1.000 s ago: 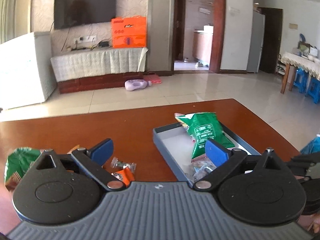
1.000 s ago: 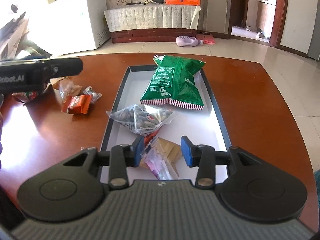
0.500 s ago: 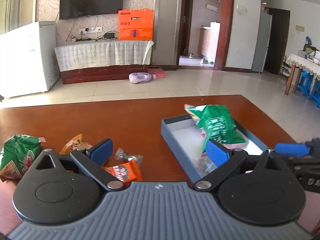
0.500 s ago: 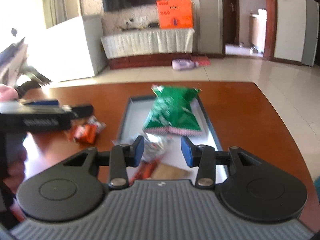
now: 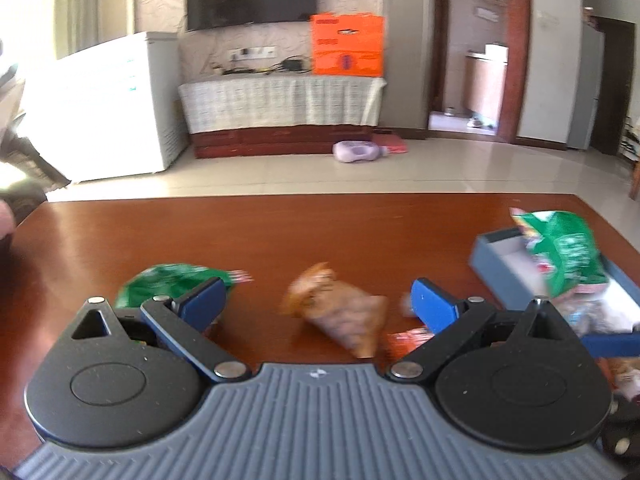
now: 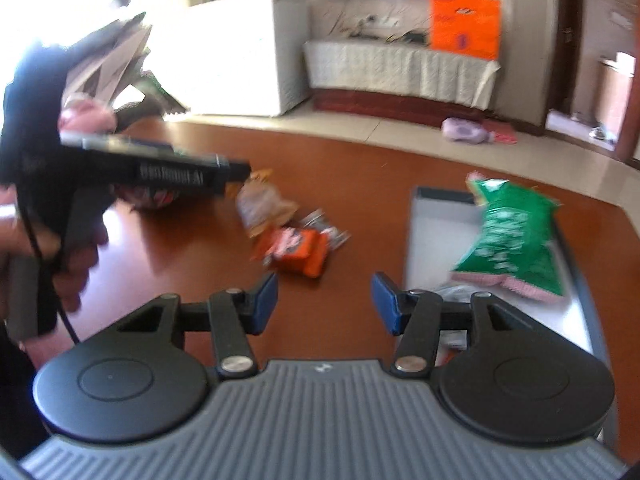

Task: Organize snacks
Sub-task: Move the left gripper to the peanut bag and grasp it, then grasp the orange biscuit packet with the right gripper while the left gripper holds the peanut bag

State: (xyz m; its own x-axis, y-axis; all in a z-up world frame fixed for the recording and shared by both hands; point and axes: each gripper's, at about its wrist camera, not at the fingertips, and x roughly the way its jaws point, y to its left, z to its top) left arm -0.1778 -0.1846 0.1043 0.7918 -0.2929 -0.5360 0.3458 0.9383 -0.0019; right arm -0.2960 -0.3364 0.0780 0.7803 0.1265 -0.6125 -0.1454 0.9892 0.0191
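In the left wrist view my left gripper (image 5: 320, 304) stands wide open just above the table, and a tan snack bag (image 5: 340, 316) lies between its fingers, untouched. A green bag (image 5: 168, 280) lies behind its left finger and an orange packet (image 5: 408, 340) by its right finger. My right gripper (image 6: 326, 302) is opening over bare table with nothing between its jaws, short of the orange packet (image 6: 296, 256). The grey tray (image 6: 416, 240) to its right holds a large green bag (image 6: 512, 240) and small clear packs. The left gripper (image 6: 240, 172) reaches in from the left.
A small clear-wrapped sweet (image 6: 328, 228) and the tan bag (image 6: 260, 208) lie beyond the orange packet. A person's hand (image 6: 76, 264) holds the left gripper's handle. The tray (image 5: 492, 256) sits at the table's right end. Both views are motion-blurred.
Both grippers swung left, away from the tray toward the loose snacks. The right gripper left the packs in the tray and its jaws widened. The tan bag now lies between the left fingers.
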